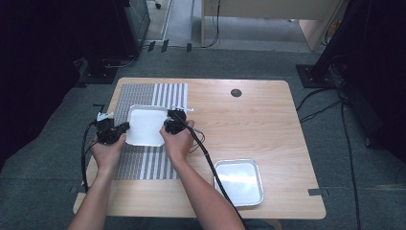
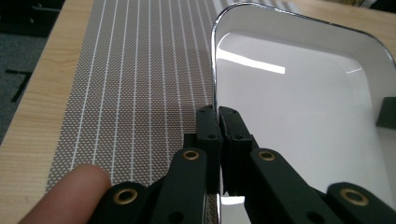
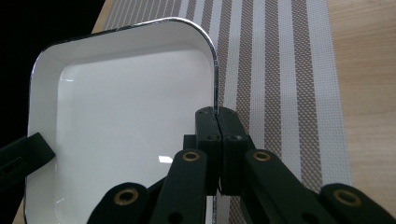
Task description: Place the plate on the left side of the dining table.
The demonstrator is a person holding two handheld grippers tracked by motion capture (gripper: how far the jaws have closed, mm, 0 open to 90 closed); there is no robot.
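Note:
A white square tray (image 1: 145, 125) with a shiny metal rim rests over a striped grey placemat (image 1: 143, 96) on the wooden table. My left gripper (image 1: 123, 128) is shut on the tray's left rim (image 2: 215, 84), its jaws pinching the edge (image 2: 218, 112). My right gripper (image 1: 168, 125) is shut on the tray's right rim (image 3: 215, 79), jaws closed over the edge (image 3: 217, 112). The tray (image 2: 303, 107) is empty inside. In the right gripper view the other gripper's jaw shows at the tray's (image 3: 121, 121) far side.
A second white tray (image 1: 239, 181) sits near the table's front right. A round dark grommet (image 1: 236, 93) is set in the table's far side. Cables trail from both grippers toward the front edge. Dark stands and cables lie on the floor around the table.

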